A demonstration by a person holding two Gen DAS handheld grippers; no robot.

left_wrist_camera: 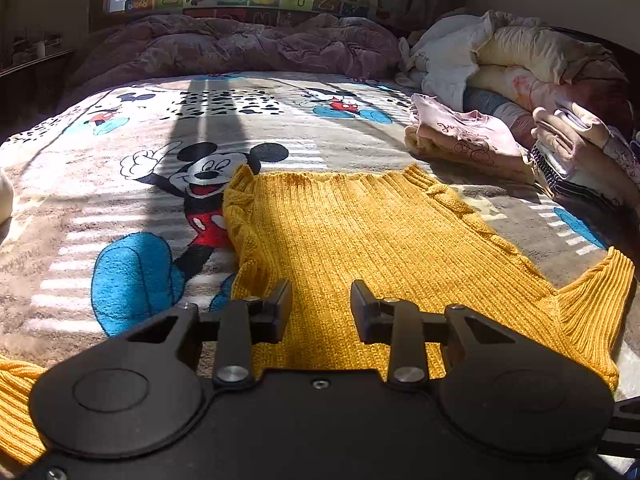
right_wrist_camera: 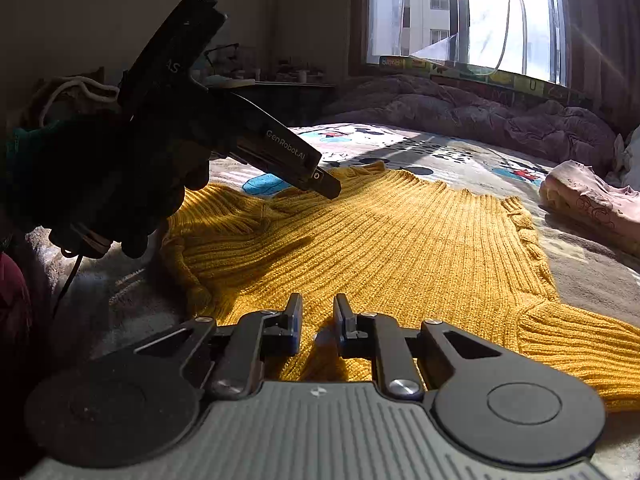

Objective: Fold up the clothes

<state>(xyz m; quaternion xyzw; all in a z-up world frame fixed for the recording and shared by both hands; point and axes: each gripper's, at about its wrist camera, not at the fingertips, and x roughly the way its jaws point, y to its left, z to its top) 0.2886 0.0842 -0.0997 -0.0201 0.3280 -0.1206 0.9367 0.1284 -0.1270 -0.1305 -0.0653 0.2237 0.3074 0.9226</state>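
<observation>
Sweater flat on bed, long axis running away from both grippers; right gripper narrowly parted over near edge, left gripper wider, both empty; folded clothes beyond

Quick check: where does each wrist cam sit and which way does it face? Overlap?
Left wrist: rides the left tongs, jaws open, over the mustard ribbed knit sweater, facing the window and folded pink garment.
Right wrist: rides the right tongs, narrowly open, low over the sweater; the gloved hand with the left tongs shows at left.
Shared: sweater, cartoon mouse blanket, window.
</observation>
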